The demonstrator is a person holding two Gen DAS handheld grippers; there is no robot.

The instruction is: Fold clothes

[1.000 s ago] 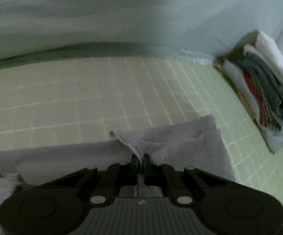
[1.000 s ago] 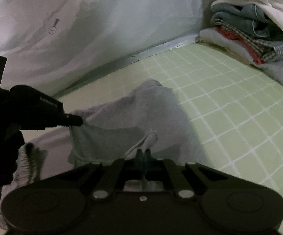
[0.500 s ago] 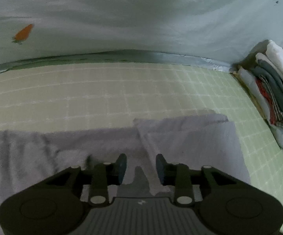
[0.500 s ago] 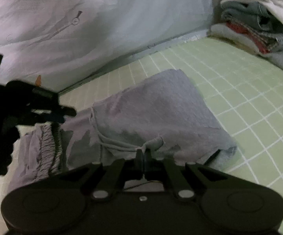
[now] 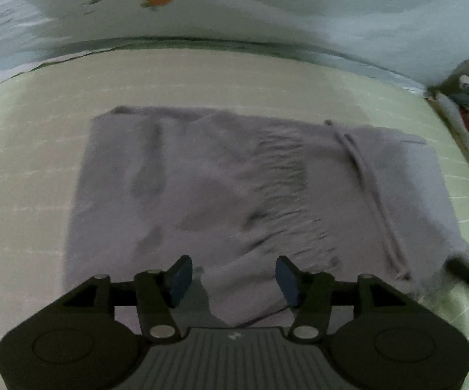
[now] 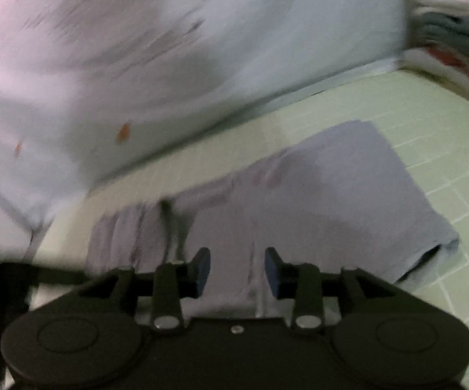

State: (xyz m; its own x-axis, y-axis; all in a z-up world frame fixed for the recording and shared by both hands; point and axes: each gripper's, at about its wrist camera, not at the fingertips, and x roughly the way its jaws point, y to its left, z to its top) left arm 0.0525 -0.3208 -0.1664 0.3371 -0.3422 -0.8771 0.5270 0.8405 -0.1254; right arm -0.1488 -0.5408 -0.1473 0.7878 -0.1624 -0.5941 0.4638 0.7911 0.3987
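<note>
Grey garment, folded flat into a rectangle, gathered waistband showing, on green checked surface

Soft grey cloth garment, matt and slightly fuzzy, gathered into ribbed creases mid-way. Under it a pale green checked sheet, smooth matt fabric. Left gripper and right gripper: matt black plastic, dull blue pads.

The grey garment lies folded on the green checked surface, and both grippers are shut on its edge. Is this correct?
Not quite. The grey garment does lie folded on the green checked surface, but both wrist views show the left gripper and right gripper open, holding nothing.
</note>
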